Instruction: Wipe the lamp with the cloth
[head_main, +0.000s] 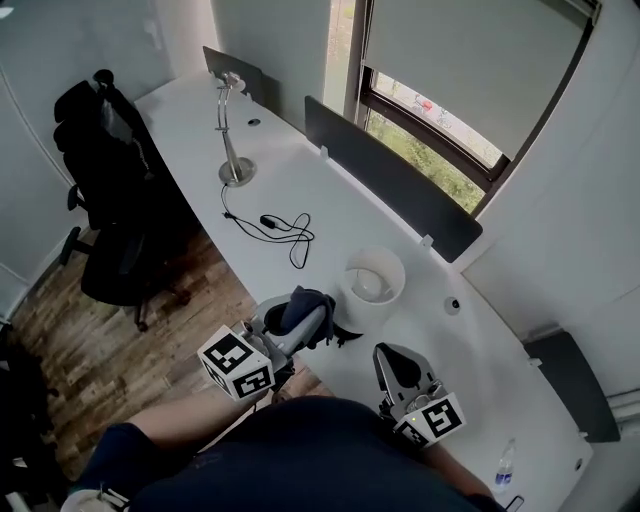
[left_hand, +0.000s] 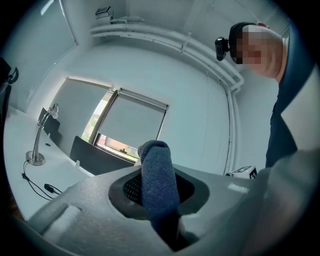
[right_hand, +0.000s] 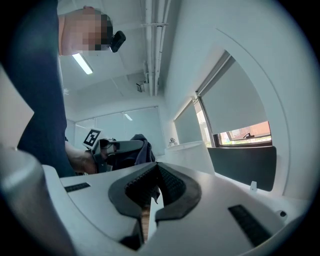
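A silver desk lamp (head_main: 233, 130) stands far off at the left end of the long white desk (head_main: 300, 190); the left gripper view shows the lamp (left_hand: 40, 135) small, at its left edge. My left gripper (head_main: 308, 320) is at the desk's near edge, shut on a dark blue cloth (head_main: 303, 308). In its own view the cloth (left_hand: 157, 175) sticks up in a roll between the jaws of the left gripper (left_hand: 159, 192). To its right my right gripper (head_main: 393, 355) is shut with nothing held. The right gripper (right_hand: 154, 189) shows pads meeting, with the cloth (right_hand: 141, 149) beyond on the left.
A white round bowl-like object (head_main: 375, 278) sits on the desk just beyond both grippers. A black cable with a switch (head_main: 275, 225) trails from the lamp base. A dark divider panel (head_main: 390, 175) lines the back edge, a black office chair (head_main: 110, 180) stands left, and a water bottle (head_main: 503, 465) is near right.
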